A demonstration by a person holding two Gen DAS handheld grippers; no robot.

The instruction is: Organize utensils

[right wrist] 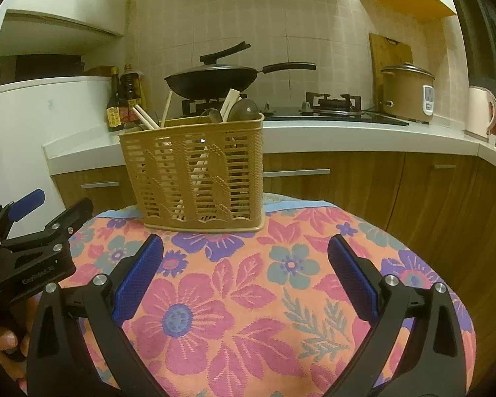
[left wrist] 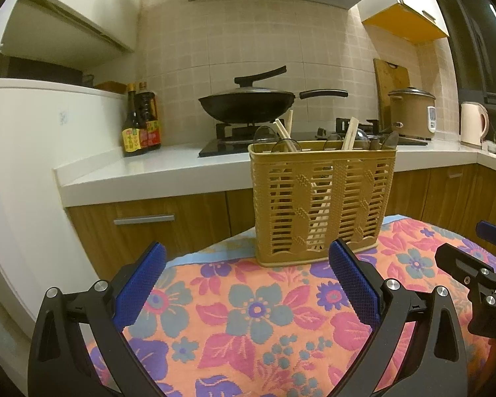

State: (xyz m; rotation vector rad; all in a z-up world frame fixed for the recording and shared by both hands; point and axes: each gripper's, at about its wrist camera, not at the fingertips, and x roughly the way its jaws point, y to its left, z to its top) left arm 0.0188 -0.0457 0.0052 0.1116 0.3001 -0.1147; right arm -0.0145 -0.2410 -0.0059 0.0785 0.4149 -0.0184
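On the floral cloth (left wrist: 248, 314), tan slatted utensil basket (left wrist: 320, 205) upright, chopsticks (left wrist: 284, 132) and spoons inside, both grippers' jaws spread, empty.

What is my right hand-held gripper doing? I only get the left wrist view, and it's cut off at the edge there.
Observer: The right hand-held gripper is open and empty, above the floral cloth.
Operator: Where's the utensil basket from that side?
Observer: The utensil basket stands ahead and left of centre, beyond the fingertips and not touching them.
Operator: Can you see what's holding the left one?
Observer: Yes, a hand grips the left hand-held gripper at the bottom left.
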